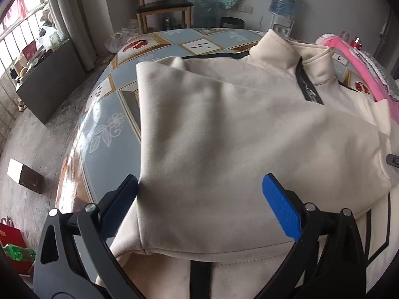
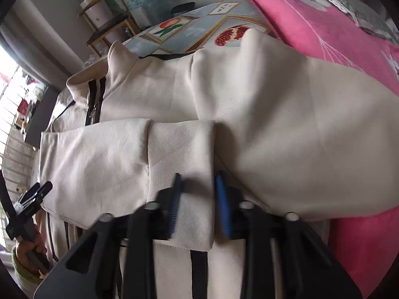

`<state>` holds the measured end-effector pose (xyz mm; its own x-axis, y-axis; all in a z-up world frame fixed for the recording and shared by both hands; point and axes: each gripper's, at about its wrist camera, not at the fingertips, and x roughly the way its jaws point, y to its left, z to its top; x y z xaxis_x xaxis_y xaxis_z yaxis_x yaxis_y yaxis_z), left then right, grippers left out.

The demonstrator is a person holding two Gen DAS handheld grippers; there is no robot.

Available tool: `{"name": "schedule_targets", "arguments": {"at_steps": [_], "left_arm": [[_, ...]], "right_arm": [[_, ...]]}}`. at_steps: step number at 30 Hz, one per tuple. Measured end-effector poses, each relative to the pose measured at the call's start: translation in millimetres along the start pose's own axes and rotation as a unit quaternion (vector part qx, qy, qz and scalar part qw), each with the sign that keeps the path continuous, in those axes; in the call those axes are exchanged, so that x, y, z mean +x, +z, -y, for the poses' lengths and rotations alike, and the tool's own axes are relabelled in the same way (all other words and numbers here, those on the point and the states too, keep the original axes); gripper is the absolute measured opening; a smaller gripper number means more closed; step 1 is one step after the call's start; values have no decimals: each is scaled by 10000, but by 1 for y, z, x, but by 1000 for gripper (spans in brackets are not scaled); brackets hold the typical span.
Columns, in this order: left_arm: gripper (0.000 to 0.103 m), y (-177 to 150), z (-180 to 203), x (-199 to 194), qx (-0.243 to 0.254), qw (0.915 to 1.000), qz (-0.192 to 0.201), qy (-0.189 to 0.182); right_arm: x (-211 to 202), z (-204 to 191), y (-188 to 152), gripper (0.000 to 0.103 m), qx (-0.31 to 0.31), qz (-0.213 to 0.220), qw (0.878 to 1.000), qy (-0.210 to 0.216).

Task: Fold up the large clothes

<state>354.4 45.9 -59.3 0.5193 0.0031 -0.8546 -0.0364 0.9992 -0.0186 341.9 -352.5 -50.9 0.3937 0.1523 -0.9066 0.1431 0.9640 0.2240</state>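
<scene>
With both sleeves crossed over its chest, cream jacket lies mid-surface; left claw gapes empty, right claw closes around the cuff, seemingly to place it.

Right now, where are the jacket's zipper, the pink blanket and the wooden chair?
zipper (image 1: 308, 84), left wrist view, on the dark tape below the collar.
pink blanket (image 2: 324, 32), right wrist view, on its plain pink cloth.
wooden chair (image 1: 163, 7), left wrist view, on the dark seat.
</scene>
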Motion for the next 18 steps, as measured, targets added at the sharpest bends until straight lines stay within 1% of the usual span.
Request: {"name": "schedule_targets", "arguments": {"at_steps": [1,2,3,4,5,7,9,10,12,13,14,15,17,18], "left_arm": [[97,-2,-3,4,-80,9999,-68,31],[97,-3,-9,8,-236,9997,-103,-43],[97,-4,-13,5,-322,9995,-15,7],[97,-5,-15,6,-368,9993,-20,118],[97,-5,-19,5,-426,9991,-19,71],[97,-6,-25,4,-494,9986,6,184],[97,-6,-30,2,-604,9979,-4,216],[97,-7,-32,1,-642,9977,3,238],[97,-6,-37,-4,-691,9973,77,231],[97,-6,-41,-9,-711,9971,138,213],[97,-6,-43,-14,-722,9970,217,198],[97,-6,-46,-23,-725,9966,338,191],[97,-4,-49,-40,-670,9961,551,158],[97,-1,-48,-47,-630,9960,618,134]], "right_arm": [[0,-2,3,5,-66,9,10000,41],[-3,-4,7,5,-115,103,9999,41],[-10,-7,10,5,-196,249,9995,32],[-23,-10,13,5,-298,457,9985,107],[-35,-15,17,5,-373,662,9967,274],[-46,-18,24,5,-425,878,9947,335],[-41,-13,28,5,-403,866,9950,288],[-29,-8,28,5,-364,720,9965,212],[-2,1,25,5,-436,289,9986,-66],[5,5,21,6,-459,183,9987,-116],[3,7,19,6,-467,221,9986,-95],[-2,6,19,8,-478,326,9983,-114],[-21,-2,19,9,-592,648,9956,-339],[-29,-8,18,9,-686,762,9941,-363]]}}
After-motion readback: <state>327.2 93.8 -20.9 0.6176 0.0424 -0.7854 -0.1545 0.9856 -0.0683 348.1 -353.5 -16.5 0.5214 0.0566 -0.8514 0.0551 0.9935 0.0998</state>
